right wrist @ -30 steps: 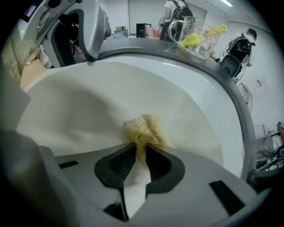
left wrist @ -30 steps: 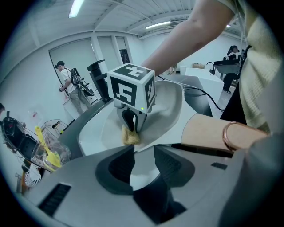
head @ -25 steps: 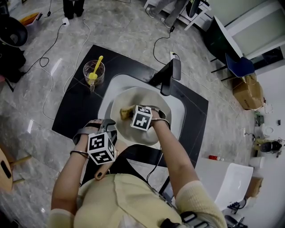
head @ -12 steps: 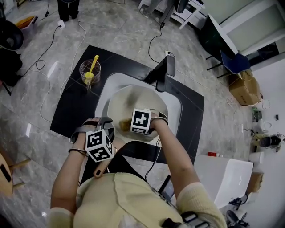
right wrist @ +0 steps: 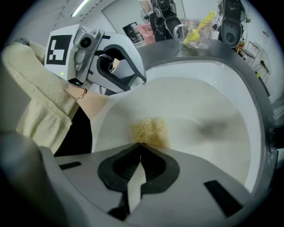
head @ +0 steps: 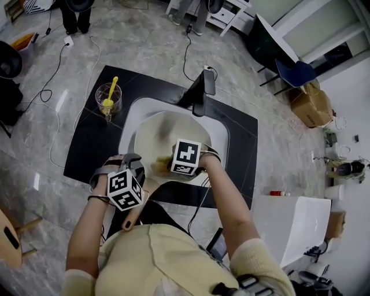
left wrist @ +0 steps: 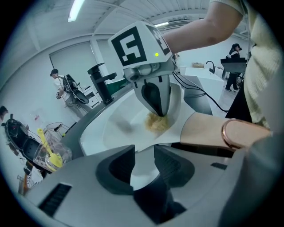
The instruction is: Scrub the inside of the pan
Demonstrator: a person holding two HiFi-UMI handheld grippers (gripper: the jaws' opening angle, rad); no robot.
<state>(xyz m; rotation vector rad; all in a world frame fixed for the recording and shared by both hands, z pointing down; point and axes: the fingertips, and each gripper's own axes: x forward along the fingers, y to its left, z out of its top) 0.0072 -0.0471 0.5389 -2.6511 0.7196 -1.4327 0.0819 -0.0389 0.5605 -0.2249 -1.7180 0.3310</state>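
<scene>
Left gripper [left wrist: 144,153] clamped pan [head: 162,133] rim to steady it; right gripper [right wrist: 141,144] pinched scourer [right wrist: 150,132] tight inside pan for scrubbing

A grey marbled floor [head: 40,150] strewn with black cables [head: 184,55] surrounds the black counter [head: 87,150], with a blue chair [head: 289,74] and a cardboard box [head: 309,107] beyond, under long ceiling strip lights [left wrist: 76,9].

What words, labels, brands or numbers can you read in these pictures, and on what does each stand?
None can be read.
The left gripper and right gripper carry only black-and-white square markers, not letters.
Any print on the cardboard box is too small to read.
</scene>
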